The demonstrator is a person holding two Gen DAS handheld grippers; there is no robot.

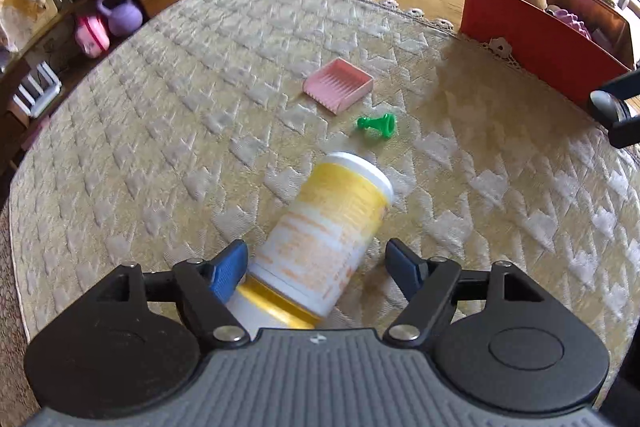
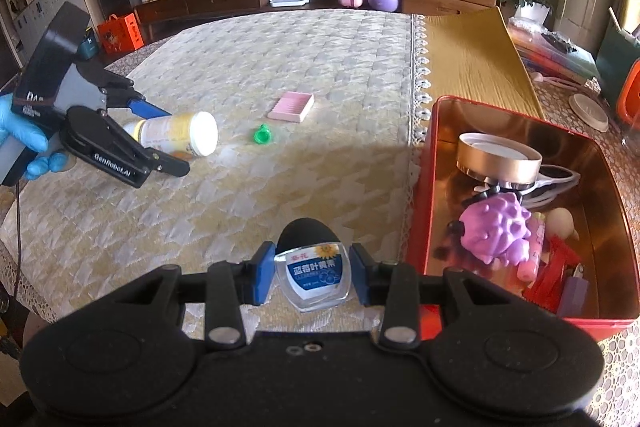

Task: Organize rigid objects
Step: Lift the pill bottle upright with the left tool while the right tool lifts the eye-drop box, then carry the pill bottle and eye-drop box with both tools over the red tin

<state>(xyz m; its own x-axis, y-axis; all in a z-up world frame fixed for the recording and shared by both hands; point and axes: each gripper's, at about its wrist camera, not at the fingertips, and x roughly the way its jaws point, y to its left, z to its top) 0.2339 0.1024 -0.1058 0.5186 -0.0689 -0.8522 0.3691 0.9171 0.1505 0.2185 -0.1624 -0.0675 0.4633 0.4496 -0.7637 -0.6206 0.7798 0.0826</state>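
Observation:
A white and yellow bottle [image 1: 332, 223] lies on its side on the cream cloth, between the fingers of my left gripper [image 1: 316, 251]. Its left pad touches the bottle, while the right pad stands clear of it, so this gripper is open. The right wrist view shows the same bottle [image 2: 180, 133] inside the left gripper [image 2: 176, 141], which a blue-gloved hand holds. My right gripper [image 2: 311, 255] is shut on a small clear bottle [image 2: 314, 279] with a black cap and a blue label, just left of the red tin [image 2: 416, 207].
A pink ridged tray [image 1: 338, 85] and a green pawn-shaped piece [image 1: 376, 125] lie on the cloth beyond the bottle. The red tin [image 1: 540, 47] holds a gold-rimmed lid [image 2: 500, 157], a purple spiky toy [image 2: 496, 231] and several small items. Mugs stand at the table's far end.

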